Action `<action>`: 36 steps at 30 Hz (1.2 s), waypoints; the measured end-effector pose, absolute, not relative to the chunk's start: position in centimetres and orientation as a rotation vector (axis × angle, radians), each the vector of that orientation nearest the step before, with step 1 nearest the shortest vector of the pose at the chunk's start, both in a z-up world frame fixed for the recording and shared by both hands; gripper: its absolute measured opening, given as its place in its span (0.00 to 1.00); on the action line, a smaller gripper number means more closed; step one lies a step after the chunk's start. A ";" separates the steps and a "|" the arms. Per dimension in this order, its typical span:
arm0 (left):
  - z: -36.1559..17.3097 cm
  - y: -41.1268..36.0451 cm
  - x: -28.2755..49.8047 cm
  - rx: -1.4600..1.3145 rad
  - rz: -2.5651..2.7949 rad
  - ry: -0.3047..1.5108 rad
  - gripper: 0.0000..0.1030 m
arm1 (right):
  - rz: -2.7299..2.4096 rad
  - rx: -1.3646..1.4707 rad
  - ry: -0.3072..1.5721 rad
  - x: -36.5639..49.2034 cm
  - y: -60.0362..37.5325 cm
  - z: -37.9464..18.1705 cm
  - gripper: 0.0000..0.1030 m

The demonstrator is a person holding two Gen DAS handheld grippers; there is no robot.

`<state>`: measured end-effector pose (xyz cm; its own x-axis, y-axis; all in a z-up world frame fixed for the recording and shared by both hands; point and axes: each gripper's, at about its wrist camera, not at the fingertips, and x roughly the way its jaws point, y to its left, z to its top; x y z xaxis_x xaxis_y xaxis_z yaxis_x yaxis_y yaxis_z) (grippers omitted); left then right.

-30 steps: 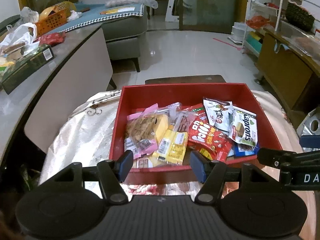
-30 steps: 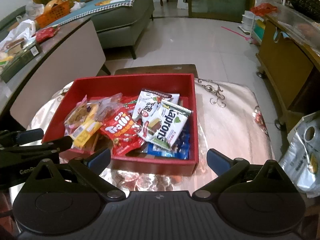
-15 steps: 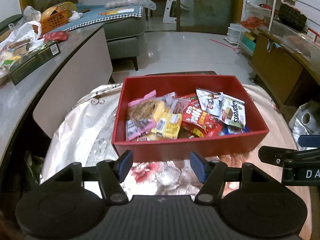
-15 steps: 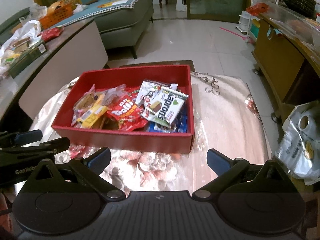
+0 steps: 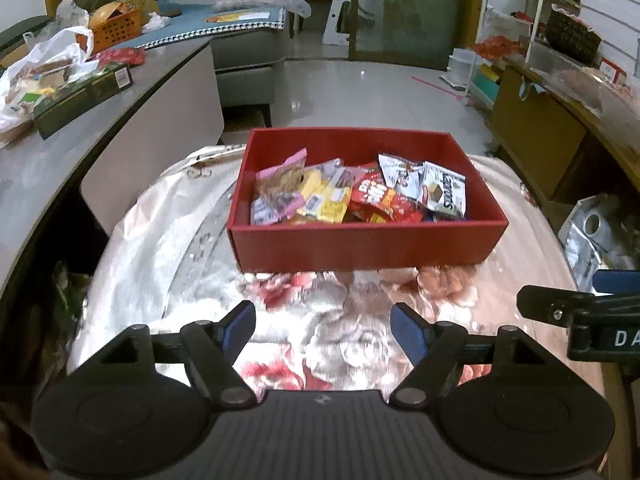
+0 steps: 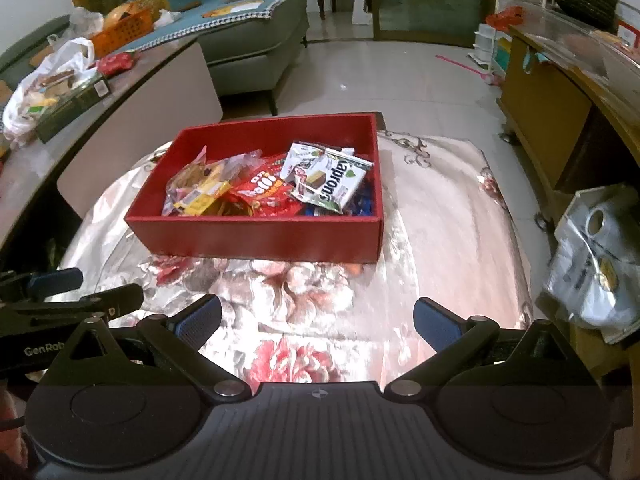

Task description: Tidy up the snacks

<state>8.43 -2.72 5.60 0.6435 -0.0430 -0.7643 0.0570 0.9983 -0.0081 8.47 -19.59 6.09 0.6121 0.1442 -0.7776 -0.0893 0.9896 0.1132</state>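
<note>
The green-and-white snack packet (image 6: 335,184) reads "Saprons"; the left hand-held gripper (image 6: 72,292) body shows "GenRob".

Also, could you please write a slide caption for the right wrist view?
Open right gripper hangs over the floral tablecloth, facing a red rectangular box filled with snack packets.

Red box (image 6: 260,236) w/ snack packets (image 6: 276,188) sitting on floral cloth (image 6: 440,216); right gripper (image 6: 318,318) hovering near, fingers spread, empty.
</note>
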 end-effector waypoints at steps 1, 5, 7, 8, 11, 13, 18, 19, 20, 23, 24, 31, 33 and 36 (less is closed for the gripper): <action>5.6 -2.7 8.1 0.014 -0.058 0.870 0.67 | 0.134 0.067 0.901 8.1 -19.6 6.1 1.00; 5.6 -2.6 6.8 0.006 -0.049 0.864 0.77 | 0.134 0.057 0.911 6.8 -19.3 5.8 1.00; 5.5 -2.4 6.1 0.002 -0.044 0.864 0.79 | 0.133 0.050 0.918 6.2 -19.1 5.6 1.00; 5.5 -2.4 5.8 0.001 -0.043 0.865 0.80 | 0.134 0.047 0.922 6.0 -19.1 5.5 1.00; 5.2 -2.3 5.1 0.008 -0.038 0.872 0.81 | 0.135 0.042 0.927 5.2 -18.9 5.3 1.00; 5.0 -2.4 4.7 0.020 -0.036 0.876 0.81 | 0.134 0.040 0.933 4.8 -18.9 5.1 1.00; 4.7 -2.7 3.7 0.048 -0.029 0.875 0.81 | 0.141 0.041 0.938 4.0 -18.7 4.9 1.00; 4.7 -2.8 3.6 0.054 -0.028 0.874 0.81 | 0.143 0.040 0.938 3.8 -18.6 4.9 1.00; 4.6 -2.9 3.4 0.060 -0.027 0.873 0.81 | 0.145 0.038 0.939 3.7 -18.5 4.9 1.00; 4.7 -3.2 3.0 0.079 -0.027 0.869 0.82 | 0.149 0.037 0.941 3.4 -18.3 4.9 1.00; 4.7 -3.3 2.9 0.085 -0.028 0.867 0.82 | 0.149 0.036 0.942 3.3 -18.3 4.8 1.00; 4.8 -3.5 2.4 0.106 -0.023 0.858 0.82 | 0.149 0.033 0.944 2.8 -18.2 4.8 1.00; 4.8 -3.4 2.4 0.102 -0.023 0.853 0.82 | 0.151 0.034 0.935 2.7 -18.1 4.9 1.00; 5.0 -3.4 2.3 0.097 -0.020 0.842 0.82 | 0.153 0.037 0.924 2.6 -18.1 5.2 1.00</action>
